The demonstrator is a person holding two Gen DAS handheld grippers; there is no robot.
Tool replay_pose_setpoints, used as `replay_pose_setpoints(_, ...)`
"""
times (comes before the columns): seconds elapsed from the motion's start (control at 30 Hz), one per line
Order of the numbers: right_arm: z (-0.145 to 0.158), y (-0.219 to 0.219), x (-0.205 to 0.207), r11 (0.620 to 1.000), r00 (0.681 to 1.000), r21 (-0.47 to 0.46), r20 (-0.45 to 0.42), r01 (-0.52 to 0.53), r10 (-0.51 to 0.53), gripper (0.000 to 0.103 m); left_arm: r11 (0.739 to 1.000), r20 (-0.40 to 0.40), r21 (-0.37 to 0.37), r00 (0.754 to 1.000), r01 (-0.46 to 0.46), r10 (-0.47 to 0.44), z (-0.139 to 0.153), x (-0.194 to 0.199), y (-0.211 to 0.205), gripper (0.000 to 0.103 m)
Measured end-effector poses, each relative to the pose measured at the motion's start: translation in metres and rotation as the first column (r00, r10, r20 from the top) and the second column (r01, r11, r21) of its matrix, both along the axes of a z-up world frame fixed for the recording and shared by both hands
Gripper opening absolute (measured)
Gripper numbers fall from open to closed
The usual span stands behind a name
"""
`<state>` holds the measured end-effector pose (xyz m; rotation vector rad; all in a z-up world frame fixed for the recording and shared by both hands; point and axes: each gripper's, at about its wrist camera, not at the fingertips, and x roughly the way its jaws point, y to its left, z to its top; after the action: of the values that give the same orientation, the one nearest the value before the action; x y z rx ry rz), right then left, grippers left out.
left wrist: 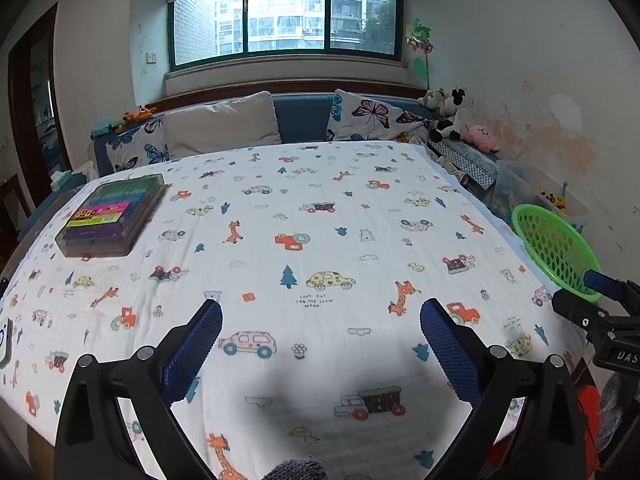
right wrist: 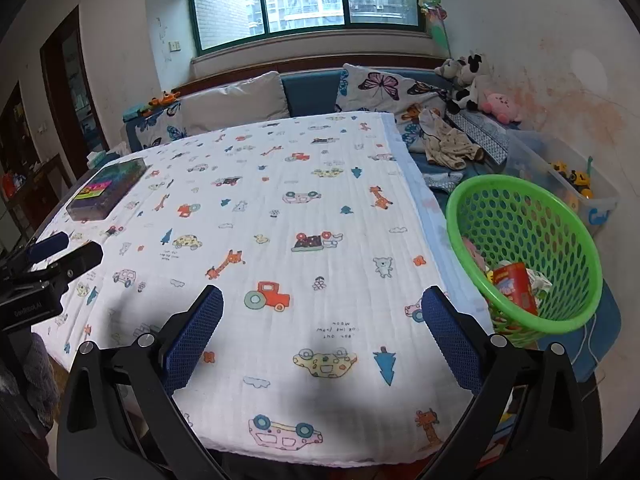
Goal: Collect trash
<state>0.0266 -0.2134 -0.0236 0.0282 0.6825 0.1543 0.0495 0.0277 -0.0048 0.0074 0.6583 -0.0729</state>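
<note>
A table under a white cloth (right wrist: pixel 280 200) printed with cars and giraffes fills the room below the window (left wrist: pixel 286 20). At the cloth's far left corner lies a clear box (left wrist: pixel 112 216). Both the left gripper (left wrist: pixel 320 344) and right gripper (right wrist: pixel 322 336) gape wide, empty. Just right of the cloth stands the green basket (right wrist: pixel 532 216), with a red packet (right wrist: pixel 516 286) of trash inside.
</note>
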Motion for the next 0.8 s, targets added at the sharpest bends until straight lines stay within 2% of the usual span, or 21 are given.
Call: replay_pose_setpoints(0.8,0.005,-0.001,-0.010,1.000,0.999,-0.010,0.034,0.009,-0.009,0.099,1.000,0.004,0.006,1.000,-0.006,0.006,-0.001,-0.014,-0.002,0.096)
